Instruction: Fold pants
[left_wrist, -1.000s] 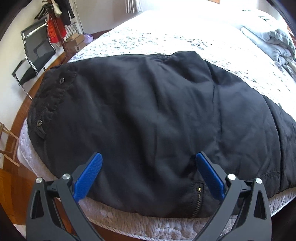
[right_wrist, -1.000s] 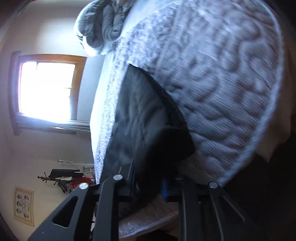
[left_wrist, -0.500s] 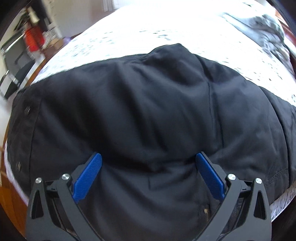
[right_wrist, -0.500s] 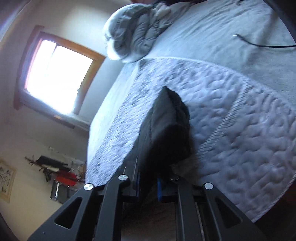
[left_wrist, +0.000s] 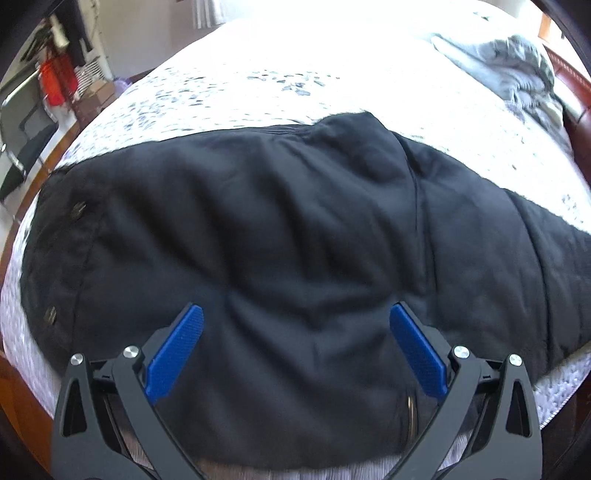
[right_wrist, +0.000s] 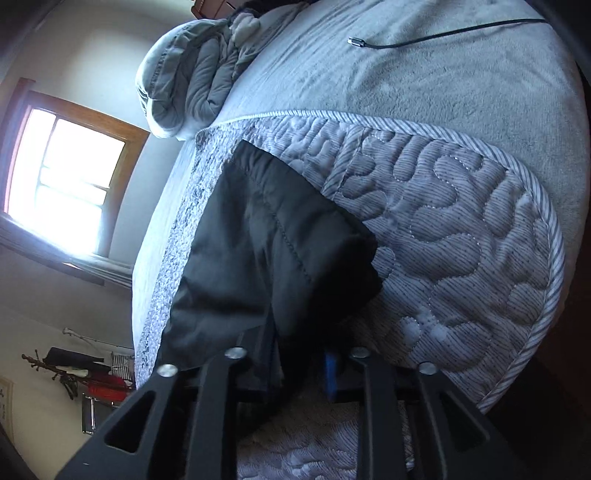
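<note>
Black pants (left_wrist: 280, 236): spread flat across the near part of a bed, lying on a quilted bedspread (left_wrist: 258, 85) with a grey speckled print; waistband with two metal snaps at the left end, legs running off to the right; a zip pull shows near the front edge, between the gripper arms; cloth rumpled in soft diagonal creases

Left gripper (left_wrist: 295, 332): hangs over the middle of the pants, pointing steeply down; blue pads (left_wrist: 173, 350) set wide apart, nothing between them but the cloth lying below

Right gripper (right_wrist: 295, 365): at the leg end of the pants (right_wrist: 266, 251), seen from the right wrist view; its jaws have just been opening; a hem fold of black cloth still lies between them, one blue pad (right_wrist: 330, 373) visible just beside the cloth; whether the pads press on it cannot be told

Grey comforter (right_wrist: 192, 74): bunched at the far side of the bed

Black cable (right_wrist: 443, 35): lying on the grey blanket (right_wrist: 461, 85), far right

Window (right_wrist: 66, 184): wood frame, bright, on the left wall

Red bag (left_wrist: 51, 81): far left, by a chair, blurred
</note>
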